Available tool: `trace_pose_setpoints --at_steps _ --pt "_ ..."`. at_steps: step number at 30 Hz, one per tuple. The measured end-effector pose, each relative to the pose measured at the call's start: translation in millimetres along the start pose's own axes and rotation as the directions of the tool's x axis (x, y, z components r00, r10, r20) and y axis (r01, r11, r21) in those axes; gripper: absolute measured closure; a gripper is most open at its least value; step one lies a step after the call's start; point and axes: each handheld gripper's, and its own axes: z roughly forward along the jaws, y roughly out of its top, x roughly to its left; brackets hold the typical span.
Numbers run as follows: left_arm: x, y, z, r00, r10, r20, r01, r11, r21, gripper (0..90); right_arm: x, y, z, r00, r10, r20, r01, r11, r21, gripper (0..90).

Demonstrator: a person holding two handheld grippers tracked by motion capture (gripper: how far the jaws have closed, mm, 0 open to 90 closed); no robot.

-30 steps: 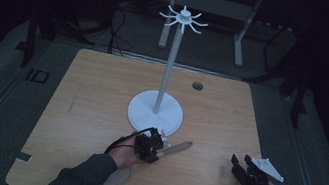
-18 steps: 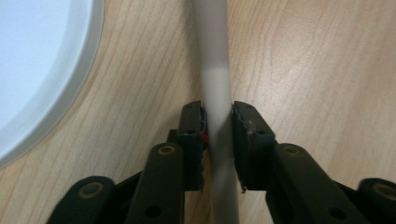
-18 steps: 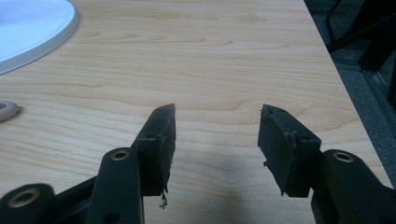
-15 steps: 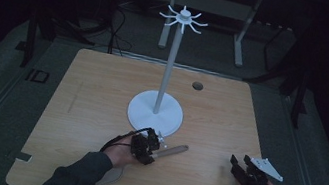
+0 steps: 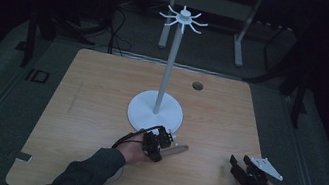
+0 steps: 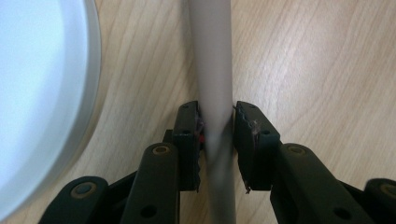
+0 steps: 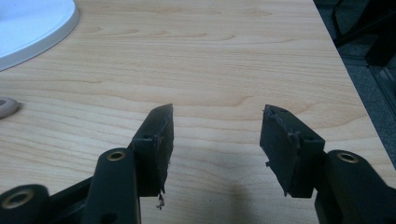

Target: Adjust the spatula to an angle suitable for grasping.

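Note:
A beige wooden rod (image 5: 177, 150) lies flat on the table just in front of the white stand's round base (image 5: 141, 114). My left gripper (image 5: 163, 139) has a jaw on each side of it. In the left gripper view both pads touch the rod (image 6: 212, 56), with the base (image 6: 42, 93) close on the left. Those jaws have just been opening slightly, with the rod still between them. My right gripper (image 5: 236, 164) rests near the front right corner. It is open with nothing between its fingers (image 7: 159, 133). The rod's rounded end (image 7: 4, 108) lies far to its left.
From the base rises a tall white pole (image 5: 169, 68) topped by a ring of hooks (image 5: 183, 18). A small round hole (image 5: 197, 85) sits in the table behind it. The table's right edge (image 7: 336, 60) runs close beside my right gripper.
My left gripper has shifted a little to the right and toward the stand's base, along the rod. The right gripper has not moved.

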Motion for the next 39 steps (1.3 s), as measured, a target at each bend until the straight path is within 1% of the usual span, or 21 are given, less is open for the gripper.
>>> trace_pose_setpoints --at_steps 3,7,8,9,11,14,17,18,20,24,25,26,27,28,29,31,33,36,37,39 --pt "-1.6 6.8 1.6 0.9998 0.002 -0.02 -0.002 0.9999 0.014 72.1 -0.2 -0.1 0.1 1.0 0.001 -0.001 -0.001 1.0 -0.001 44.1" --pt "-1.0 11.4 2.7 0.9998 -0.003 -0.019 0.003 0.9998 0.022 72.4 -0.1 -0.2 0.7 1.0 0.004 -0.004 -0.004 1.0 0.004 44.1" --pt "-0.4 13.6 3.0 0.9999 -0.005 -0.01 0.005 0.9995 0.032 72.5 0.0 -0.2 0.8 1.0 0.003 -0.004 -0.003 1.0 0.005 44.1" --pt "-0.4 13.6 3.0 0.9999 -0.005 -0.01 0.005 0.9995 0.032 72.7 0.1 -0.1 0.8 1.0 0.002 -0.005 -0.002 1.0 0.004 44.0" --pt "-0.4 15.6 2.9 0.9999 -0.002 -0.013 0.002 0.9987 0.05 73.2 0.0 -0.1 0.7 1.0 0.002 -0.005 -0.002 1.0 0.004 44.0" --pt "-1.3 17.1 3.1 0.9998 0.0 -0.018 0.001 0.9983 0.058 74.1 -0.1 -0.2 1.2 1.0 0.002 -0.005 -0.001 1.0 0.008 44.0" --pt "-1.4 17.0 3.0 0.9998 -0.002 -0.019 0.003 0.9983 0.058 74.7 0.2 -0.1 1.2 1.0 0.0 -0.005 0.0 1.0 0.009 43.9" --pt "-1.1 16.5 2.9 0.9998 -0.01 -0.015 0.011 0.9984 0.055 74.8 0.0 0.1 0.8 1.0 0.001 -0.005 -0.001 1.0 0.005 44.0" --pt "-0.6 16.4 2.7 0.9999 -0.008 -0.015 0.009 0.9985 0.054 74.9 -0.8 0.3 0.5 1.0 0.006 -0.002 -0.006 1.0 0.004 44.0" --pt "-0.7 15.5 -0.1 0.9996 -0.013 -0.024 0.014 0.9991 0.041 74.9 -1.8 0.2 0.5 1.0 0.008 -0.003 -0.008 1.0 0.004 44.0" --pt "-0.6 14.7 -2.0 0.9995 -0.018 -0.026 0.018 0.9993 0.031 74.9 -1.9 0.2 0.5 1.0 0.008 -0.003 -0.008 1.0 0.004 43.9" --pt "0.5 13.4 -6.2 0.9991 -0.026 -0.032 0.027 0.9996 0.011 74.9 -2.0 0.3 0.7 1.0 0.007 -0.002 -0.007 1.0 0.004 43.9" --pt "0.5 13.4 -6.2 0.9991 -0.026 -0.032 0.027 0.9996 0.011 74.9 -2.0 0.3 0.7 1.0 0.007 -0.002 -0.007 1.0 0.004 43.9" --pt "1.6 11.8 -10.0 0.9986 -0.036 -0.037 0.036 0.9993 -0.008 74.9 -2.0 0.3 1.1 1.0 0.007 -0.001 -0.007 1.0 0.005 43.9" --pt "1.6 11.8 -10.0 0.9986 -0.036 -0.037 0.036 0.9993 -0.008 74.9 -2.0 0.3 1.1 1.0 0.007 -0.001 -0.007 1.0 0.005 43.9" --pt "1.5 10.4 -12.1 0.9983 -0.046 -0.035 0.045 0.9987 -0.024 75.0 -1.3 0.3 1.1 1.0 0.007 0.0 -0.007 1.0 0.006 43.9" --pt "0.1 8.7 -14.8 0.9985 -0.041 -0.036 0.04 0.9984 -0.039 75.0 -1.2 0.4 0.9 1.0 0.006 0.001 -0.006 1.0 0.005 43.8" --pt "-0.4 7.6 -15.9 0.9984 -0.045 -0.035 0.043 0.998 -0.047 75.0 -1.2 0.4 0.9 1.0 0.007 0.002 -0.007 1.0 0.005 43.9" --pt "0.8 6.5 -17.7 0.9975 -0.057 -0.042 0.055 0.9968 -0.059 75.0 -1.3 0.5 1.0 1.0 0.007 0.004 -0.007 1.0 0.005 43.8" --pt "1.2 6.1 -18.2 0.997 -0.064 -0.043 0.061 0.9958 -0.068 75.0 -1.5 0.5 0.9 1.0 0.008 0.004 -0.008 1.0 0.005 43.8"
